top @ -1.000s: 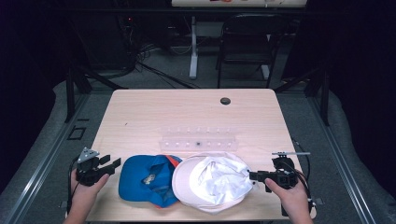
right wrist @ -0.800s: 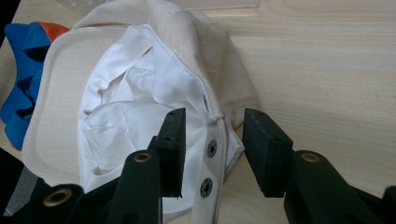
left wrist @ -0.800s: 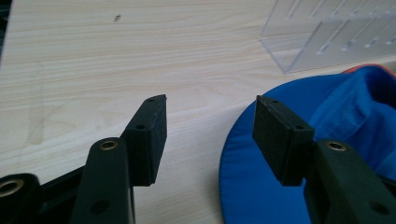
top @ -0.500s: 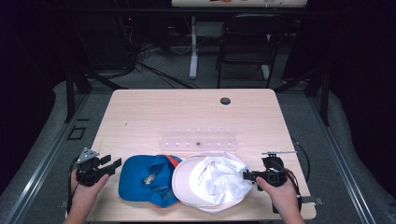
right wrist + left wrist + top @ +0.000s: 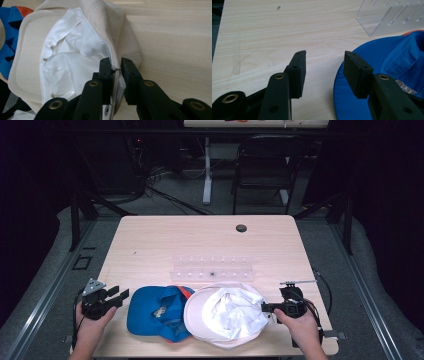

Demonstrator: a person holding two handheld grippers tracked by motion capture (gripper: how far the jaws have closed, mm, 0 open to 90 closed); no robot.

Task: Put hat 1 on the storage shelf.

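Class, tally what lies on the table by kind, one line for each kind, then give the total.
Caps: 2, the blue cap and the cream cap.
Clear plastic racks: 1, the clear rack.
Total: 3

Right gripper point(image 5: 266, 307) moved left, now clamping white hat point(image 5: 225, 315) rim.

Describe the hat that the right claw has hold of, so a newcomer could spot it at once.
On the wooden table, look along the near edge, just in front of the clear plastic rack. Two hats lie there upside down; the right claw pinches the rim of the cream hat, whose crumpled white lining sets it apart from the blue cap at its left.
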